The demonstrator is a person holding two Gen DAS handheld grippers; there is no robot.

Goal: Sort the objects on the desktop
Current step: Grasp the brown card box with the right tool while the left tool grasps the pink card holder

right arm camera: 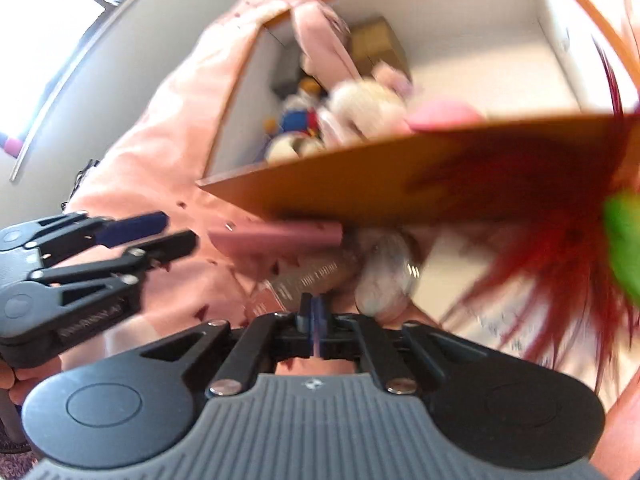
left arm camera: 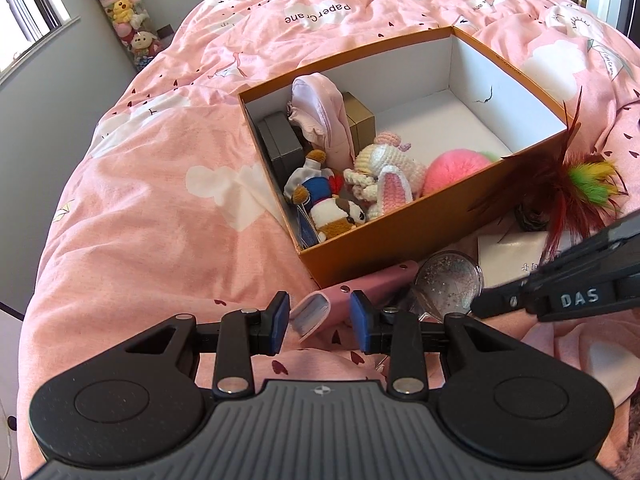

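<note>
Scene: an orange box (left arm camera: 400, 232) with a white inside sits on a bed (left arm camera: 140, 184) under a pink quilt; its near-left half already holds soft toys, among them a crocheted rabbit (left arm camera: 384, 176), a pink pompom (left arm camera: 456, 168) and a small plush dog (left arm camera: 340, 216).
Still outside: a pink case (left arm camera: 344, 300), a clear glitter-filled round piece (left arm camera: 452, 276), a white card box (left arm camera: 516, 252) and a red feather toy (left arm camera: 568, 188) with a green and yellow tuft, all lying just beside the box's near wall.
Left gripper (left arm camera: 320, 320): jaws part-spread with the open end of the pink case between the blue pads; neither pad visibly presses on it, so I read this as framing, not yet a grip.
Right gripper (right arm camera: 314, 316): pads pressed together on what looks like a thin edge of a clear printed packet (right arm camera: 316, 276) (the view is blurred with motion, so the thing is a judgement).
Step in hand: likely lifting that clear item out of the clutter to drop it in the box.
Doing it well: a pinch on a thin edge can slip, so lift straight and slowly, clear the near wall of the box fully before moving across, and aim for the bare far-right half of the floor.
Watch for: the feather toy's strands lie near the packet and could drag along.
Left side: hold off closing on the pink case until the right gripper is clear, since the two work close together.
</note>
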